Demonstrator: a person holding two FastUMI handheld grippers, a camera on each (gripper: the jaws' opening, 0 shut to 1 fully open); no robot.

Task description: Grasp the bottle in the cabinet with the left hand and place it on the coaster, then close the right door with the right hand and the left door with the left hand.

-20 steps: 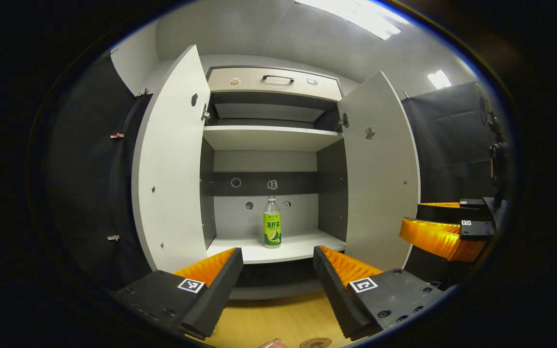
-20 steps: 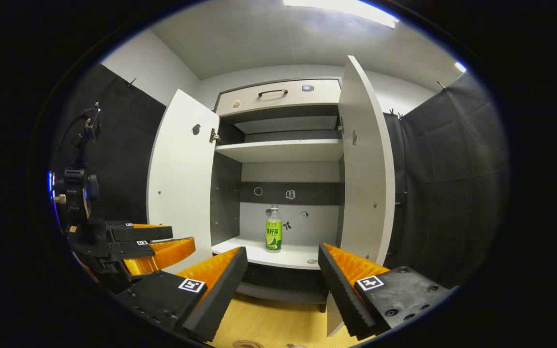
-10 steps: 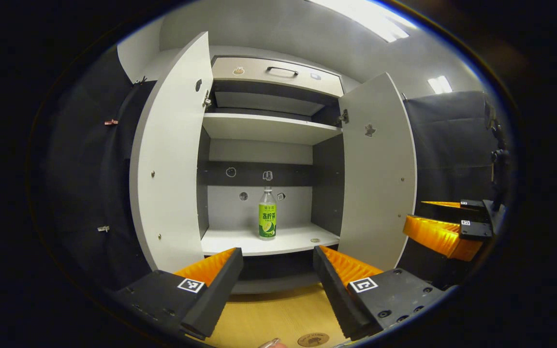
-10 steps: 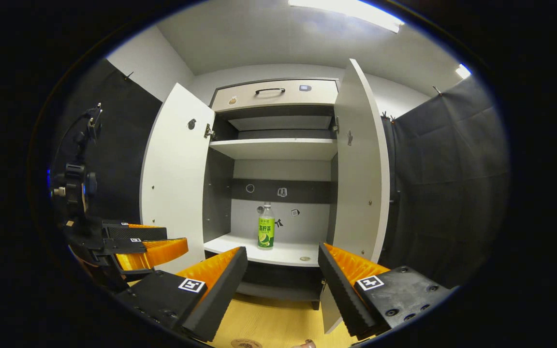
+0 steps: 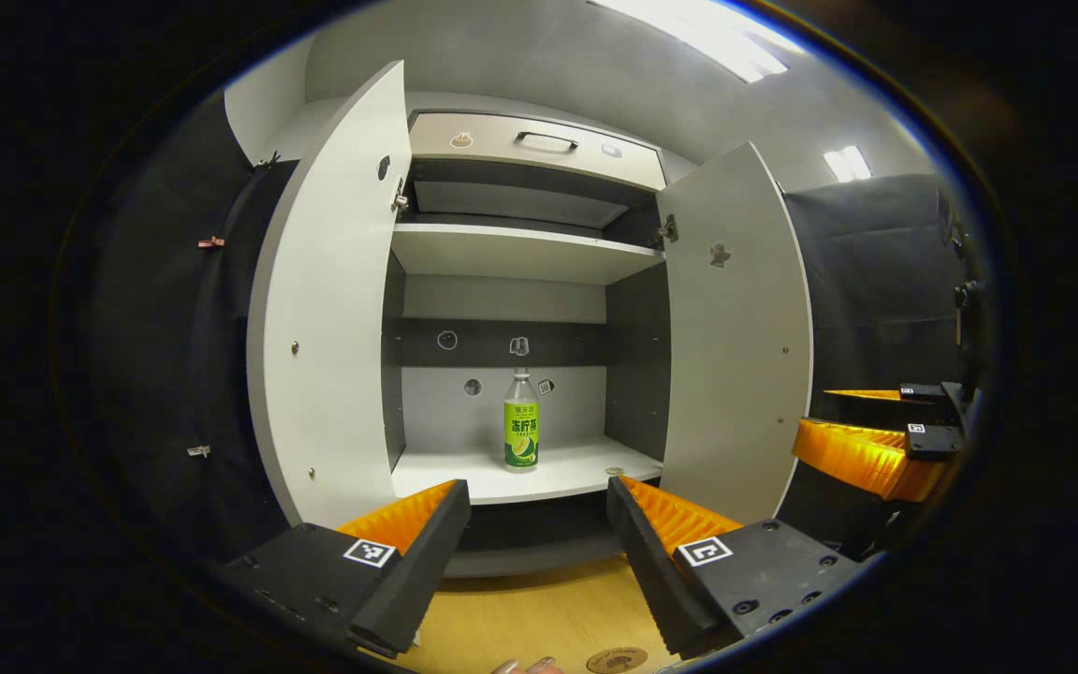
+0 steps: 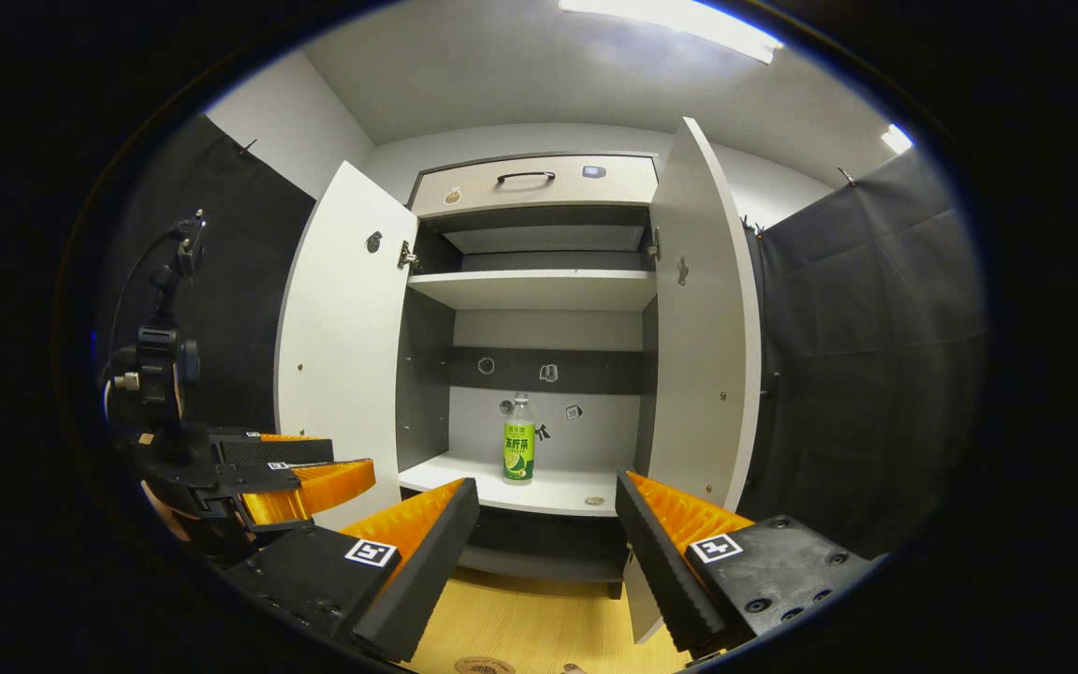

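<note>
Bottle [image 5: 521, 432] stands upright mid-shelf [image 5: 464, 479] in the cabinet, both doors open. We keep the left gripper [image 5: 537, 524] jaws spread, empty, centred on its body; right gripper [image 6: 546, 534] waits released too.

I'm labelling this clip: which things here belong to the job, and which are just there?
Job:
bottle on the lower shelf
coaster on the table
left door, open
right door, open
left tongs, open
right tongs, open

Just there:
drawer
small disc on the shelf
</note>
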